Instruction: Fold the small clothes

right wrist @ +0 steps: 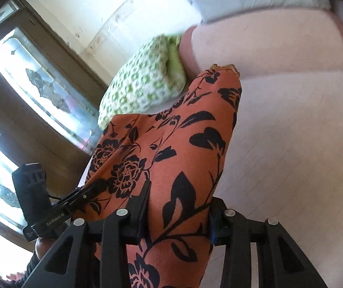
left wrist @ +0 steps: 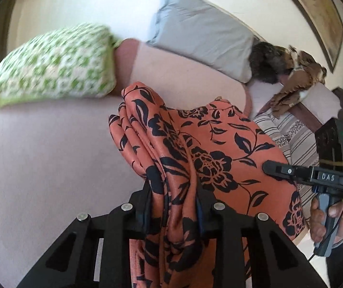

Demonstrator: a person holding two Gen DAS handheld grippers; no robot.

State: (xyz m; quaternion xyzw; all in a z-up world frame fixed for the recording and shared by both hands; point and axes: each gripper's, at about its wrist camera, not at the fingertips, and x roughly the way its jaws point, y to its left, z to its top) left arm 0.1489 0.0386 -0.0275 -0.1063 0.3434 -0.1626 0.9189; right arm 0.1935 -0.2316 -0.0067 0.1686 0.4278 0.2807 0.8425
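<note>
An orange garment with a black flower print [left wrist: 210, 158] hangs between both grippers above a pale pink bed [left wrist: 39, 158]. My left gripper [left wrist: 174, 189] is shut on a bunched, pleated edge of it. The right gripper [left wrist: 270, 168] shows at the right of the left wrist view, its tip on the garment's other edge. In the right wrist view my right gripper [right wrist: 178, 196] is shut on the garment [right wrist: 171, 148], which stretches away toward the pillows. The left gripper [right wrist: 92, 187] shows there at the left, clamped on the cloth's edge.
A green-and-white patterned pillow [left wrist: 53, 64] and a grey pillow [left wrist: 202, 33] lie at the head of the bed. Brown clothes [left wrist: 289, 72] and a striped cloth [left wrist: 291, 134] lie to the right. A window [right wrist: 39, 91] is at the left in the right wrist view.
</note>
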